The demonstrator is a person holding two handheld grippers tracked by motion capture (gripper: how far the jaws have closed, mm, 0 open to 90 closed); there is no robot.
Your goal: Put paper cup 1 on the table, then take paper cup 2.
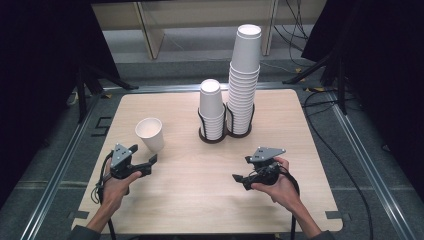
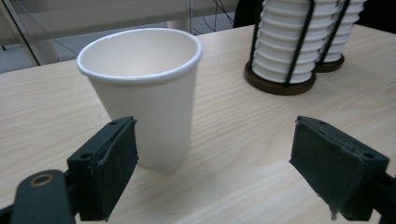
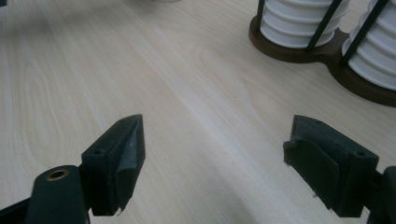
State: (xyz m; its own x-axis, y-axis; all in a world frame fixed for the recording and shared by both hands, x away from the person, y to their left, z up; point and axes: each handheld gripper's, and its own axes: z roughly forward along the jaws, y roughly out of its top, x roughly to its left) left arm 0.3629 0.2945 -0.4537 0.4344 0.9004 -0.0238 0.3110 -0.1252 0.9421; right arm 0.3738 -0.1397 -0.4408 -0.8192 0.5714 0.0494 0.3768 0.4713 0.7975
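While both hands rest low on the pale wood-grain worktop, the left gripper, jaws spread, faces a tapered white paper cup; the right gripper likewise gapes empty.

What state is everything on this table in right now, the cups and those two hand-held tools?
Single paper cup: upright, mouth up, empty, standing free on the table, ungripped.
Short cup stack: upside down, nested in the black holder.
Tall cup stack: upside down, nested in the holder beside it.
Left tool: open, jaws wide, just short of the single cup.
Right tool: open, holding nothing, over bare wood.
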